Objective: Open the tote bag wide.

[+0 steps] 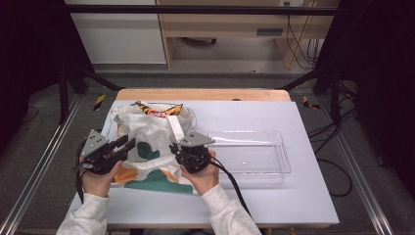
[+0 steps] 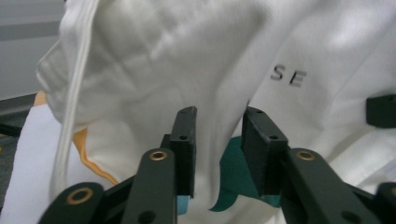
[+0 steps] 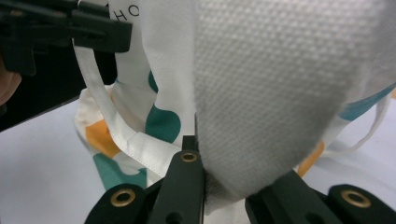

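On table | L hand-held gripper (image 2: 217,149) apart, straddling bag (image 2: 187,60) fold | R hand-held gripper (image 3: 224,186) clamped on bag

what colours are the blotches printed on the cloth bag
Teal green and orange blotches on the white cloth bag, with small dark lettering too. The high view shows the pattern best.

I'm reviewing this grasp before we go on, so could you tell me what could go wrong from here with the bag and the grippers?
1. The left gripper stands open around a fold of the tote bag, so a pull by the right gripper, shut on the cloth, could drag the bag one-sidedly.
2. The loose handle strap hangs near the jaws and might get pinched.
3. The packet poking from the bag's mouth could slip out if the bag tips, possibly missing the clear tray.
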Available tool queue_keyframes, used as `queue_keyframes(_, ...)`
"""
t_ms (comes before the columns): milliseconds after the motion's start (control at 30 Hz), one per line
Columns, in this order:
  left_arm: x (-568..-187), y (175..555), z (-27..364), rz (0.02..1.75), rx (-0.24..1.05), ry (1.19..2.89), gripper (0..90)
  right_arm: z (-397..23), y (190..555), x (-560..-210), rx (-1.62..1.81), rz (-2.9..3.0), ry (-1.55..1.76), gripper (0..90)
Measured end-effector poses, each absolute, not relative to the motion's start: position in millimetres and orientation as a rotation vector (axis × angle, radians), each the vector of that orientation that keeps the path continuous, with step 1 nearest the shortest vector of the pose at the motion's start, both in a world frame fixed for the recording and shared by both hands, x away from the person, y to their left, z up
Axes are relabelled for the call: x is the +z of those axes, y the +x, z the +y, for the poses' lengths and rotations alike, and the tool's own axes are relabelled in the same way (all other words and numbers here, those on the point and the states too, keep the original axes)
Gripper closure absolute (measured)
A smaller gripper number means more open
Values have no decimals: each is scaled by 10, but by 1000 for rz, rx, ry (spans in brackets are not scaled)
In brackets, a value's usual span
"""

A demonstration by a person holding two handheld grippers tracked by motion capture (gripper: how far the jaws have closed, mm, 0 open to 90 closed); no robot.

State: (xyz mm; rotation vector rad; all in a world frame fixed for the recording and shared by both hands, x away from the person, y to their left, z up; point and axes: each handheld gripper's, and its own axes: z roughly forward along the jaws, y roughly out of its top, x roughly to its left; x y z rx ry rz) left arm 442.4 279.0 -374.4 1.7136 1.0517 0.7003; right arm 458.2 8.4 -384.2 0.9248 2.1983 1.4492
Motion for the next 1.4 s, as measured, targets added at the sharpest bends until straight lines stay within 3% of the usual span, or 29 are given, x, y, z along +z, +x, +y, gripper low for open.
queue_keyframes(167, -3758, 4399, 2754, 1041, 676, 1765, 829, 79, 4522, -3918, 1461, 2207, 918, 869)
queue_keyframes(333, -3786, 4357, 2762, 1038, 669, 1776, 864, 70, 4501, -3973, 1476, 2211, 923, 836)
queue_keyframes(400, -3805, 4317, 2769, 1036, 673, 1782, 870, 65, 4497, -3996, 1496, 2208, 936, 707)
queue_keyframes(433, -3805, 4317, 2769, 1036, 673, 1782, 871, 65, 4497, -3996, 1496, 2208, 936, 707)
queue_keyframes(467, -3822, 4284, 2777, 1033, 678, 1788, 873, 55, 4473, -3993, 1518, 2206, 933, 626)
queue_keyframes(567, -3856, 4241, 2796, 1031, 672, 1789, 875, 27, 4409, -3955, 1539, 2172, 908, 506)
queue_keyframes(700, -3897, 4212, 2805, 1034, 667, 1784, 876, -34, 4346, -3883, 1578, 2126, 892, 442)
queue_keyframes(1000, -4010, 4110, 2809, 1032, 672, 1814, 877, -202, 4307, -3549, 1680, 2032, 877, 564)
queue_keyframes(1400, -4134, 4038, 2822, 1034, 664, 1864, 877, -66, 4366, -3299, 1729, 1999, 861, 650)
